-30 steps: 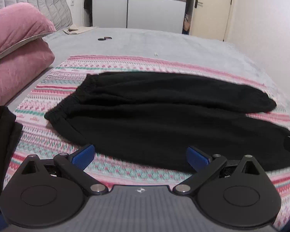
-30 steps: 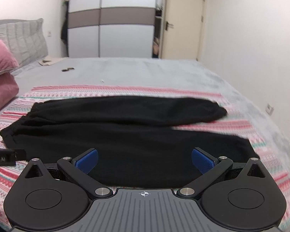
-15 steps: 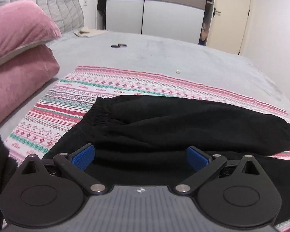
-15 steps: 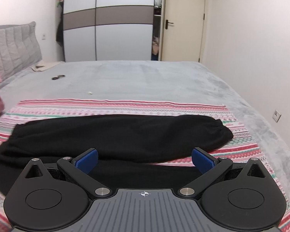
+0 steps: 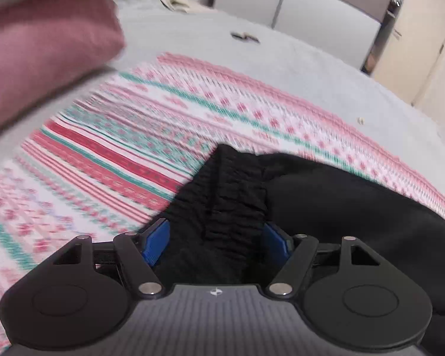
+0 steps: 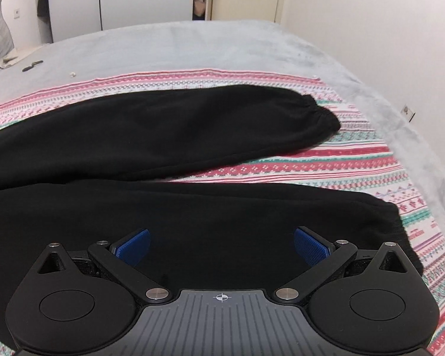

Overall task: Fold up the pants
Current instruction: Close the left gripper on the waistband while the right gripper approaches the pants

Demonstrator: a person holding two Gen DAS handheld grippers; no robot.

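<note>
Black pants (image 6: 163,136) lie flat on a striped patterned blanket (image 6: 311,166), legs spread toward the right. The far leg ends at a cuff (image 6: 323,118) and the near leg at a cuff (image 6: 400,231). My left gripper (image 5: 216,241) sits low over the gathered waistband (image 5: 234,195). Its jaws are closing with the waistband cloth between the blue pads, and the pads do not press on it. My right gripper (image 6: 221,244) is open just above the near leg, close to its cuff end, with black cloth below the gap.
Pink pillows (image 5: 44,44) are stacked at the left by the headboard. The blanket (image 5: 133,136) lies on a grey bed cover (image 6: 192,44). A small dark item (image 5: 244,36) rests farther back on the bed. A wardrobe (image 5: 311,6), a door (image 5: 415,44) and a wall (image 6: 370,29) stand behind.
Both grippers have come forward and down toward the pants. The left one went to the waistband end and its jaws narrowed a little. The right one is now over the near leg.
</note>
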